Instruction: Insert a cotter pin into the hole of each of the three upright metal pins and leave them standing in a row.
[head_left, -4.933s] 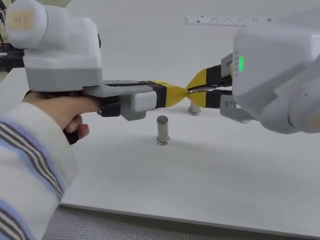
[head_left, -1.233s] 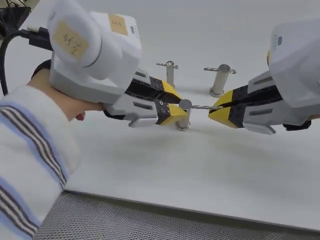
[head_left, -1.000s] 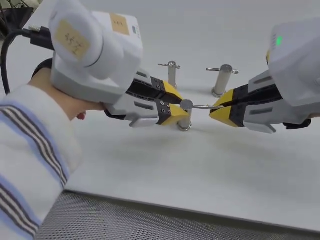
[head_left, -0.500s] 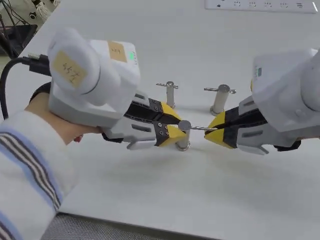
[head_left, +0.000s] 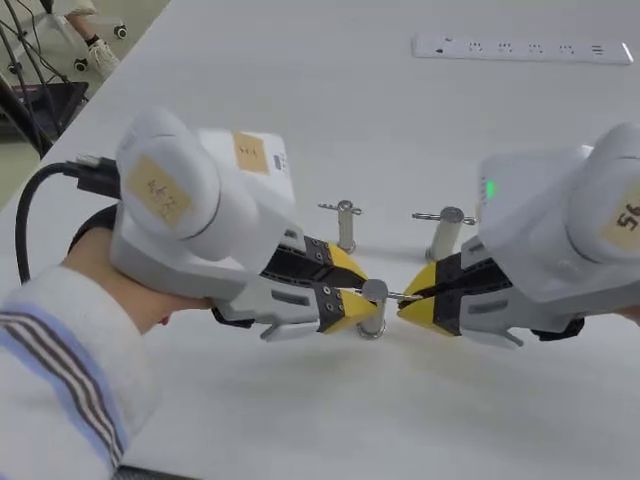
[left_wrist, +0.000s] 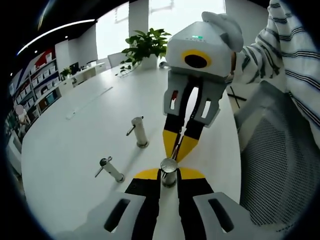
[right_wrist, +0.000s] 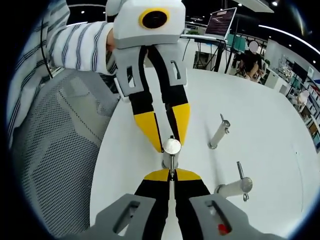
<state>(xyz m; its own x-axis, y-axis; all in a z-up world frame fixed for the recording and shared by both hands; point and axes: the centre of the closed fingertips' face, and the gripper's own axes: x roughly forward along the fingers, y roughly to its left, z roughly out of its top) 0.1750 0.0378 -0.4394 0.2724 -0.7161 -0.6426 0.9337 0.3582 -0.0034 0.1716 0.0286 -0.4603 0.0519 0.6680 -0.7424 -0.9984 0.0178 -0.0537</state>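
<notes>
Lining up the last one

Clamping the near metal pin (head_left: 372, 318) upright in the left gripper (head_left: 362, 292), pinching a cotter pin (head_left: 395, 295) in the right gripper (head_left: 407, 300), tip at its head; standing behind on the white bench (head_left: 300, 100), two rear metal pins (head_left: 346, 228), cotters through.

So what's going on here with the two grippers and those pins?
A person works two hand-held grippers over a white table. The left hand-held gripper clamps the near pin and holds it upright. The right hand-held gripper grips a cotter pin, whose tip is at the near pin's head. One far pin and the other far pin stand upright with cotter pins already through them.
</notes>
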